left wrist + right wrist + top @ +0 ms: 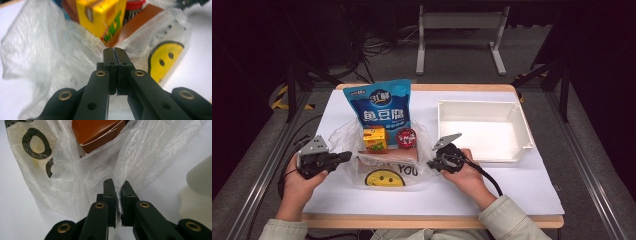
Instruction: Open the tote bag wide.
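Note:
A clear plastic bag (343,139) with a yellow smiley face lies at the table's middle. In it are a brown box (387,155), a yellow drink carton (375,138) and a red-topped can (406,137). My left gripper (348,156) is at the bag's left edge. In the left gripper view its jaws (115,50) are pressed together at the film (45,50), apparently pinching it, with the carton (105,17) just beyond. My right gripper (431,164) is at the bag's right edge. It is shut on a fold of the film (75,177), which shows between the jaws (118,185), near the box (95,132).
A blue snack pouch (382,107) stands behind the bag. An empty white tray (477,104) sits at the right, its corner (200,177) close to my right gripper. White sheet covers the table, with bare room along the front edge.

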A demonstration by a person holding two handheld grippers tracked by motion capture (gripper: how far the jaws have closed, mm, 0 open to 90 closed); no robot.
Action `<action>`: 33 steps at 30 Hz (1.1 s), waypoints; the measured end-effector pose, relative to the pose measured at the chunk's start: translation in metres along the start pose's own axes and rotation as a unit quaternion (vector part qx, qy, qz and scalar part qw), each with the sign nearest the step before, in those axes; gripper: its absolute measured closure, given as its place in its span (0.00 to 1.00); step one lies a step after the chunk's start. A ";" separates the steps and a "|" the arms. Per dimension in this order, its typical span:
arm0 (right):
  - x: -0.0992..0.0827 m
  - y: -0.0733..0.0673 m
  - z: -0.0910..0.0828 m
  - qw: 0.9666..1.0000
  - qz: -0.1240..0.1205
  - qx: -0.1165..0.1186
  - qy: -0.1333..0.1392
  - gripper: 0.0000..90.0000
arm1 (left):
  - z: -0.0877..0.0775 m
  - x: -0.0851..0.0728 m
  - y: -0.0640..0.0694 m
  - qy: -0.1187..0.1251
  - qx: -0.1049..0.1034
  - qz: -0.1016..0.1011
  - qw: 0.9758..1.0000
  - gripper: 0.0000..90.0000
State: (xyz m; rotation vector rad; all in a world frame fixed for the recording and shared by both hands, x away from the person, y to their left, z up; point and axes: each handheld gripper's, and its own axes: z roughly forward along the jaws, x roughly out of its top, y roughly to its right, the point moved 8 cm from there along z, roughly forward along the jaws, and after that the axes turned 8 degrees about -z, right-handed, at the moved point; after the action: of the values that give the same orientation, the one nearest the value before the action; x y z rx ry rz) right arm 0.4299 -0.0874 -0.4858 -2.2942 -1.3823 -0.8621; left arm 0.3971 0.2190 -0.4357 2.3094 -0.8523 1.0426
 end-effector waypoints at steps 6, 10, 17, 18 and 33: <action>-0.001 0.001 0.002 1.000 0.002 -0.003 -0.002 0.95 | -0.006 -0.018 0.006 -0.014 0.004 -0.004 1.000 0.99; 0.000 0.001 0.002 1.000 0.000 -0.003 -0.001 0.95 | -0.008 -0.026 0.006 -0.024 0.001 -0.012 1.000 0.99; -0.001 0.002 0.003 1.000 0.000 -0.002 -0.002 0.96 | 0.003 -0.048 -0.001 -0.070 -0.005 -0.034 0.997 0.99; -0.002 0.002 0.003 1.000 0.000 -0.003 -0.003 0.96 | 0.006 -0.051 -0.003 -0.080 -0.002 -0.033 0.996 0.99; -0.007 0.007 0.003 1.000 0.004 -0.014 -0.016 0.97 | 0.024 -0.065 -0.030 -0.108 0.039 -0.056 0.992 0.99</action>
State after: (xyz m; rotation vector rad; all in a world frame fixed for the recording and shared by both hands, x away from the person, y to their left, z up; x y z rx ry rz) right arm 0.4348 -0.0944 -0.4923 -2.3424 -1.3824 -0.8508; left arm 0.3957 0.2474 -0.5060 2.5375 -0.7641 0.8021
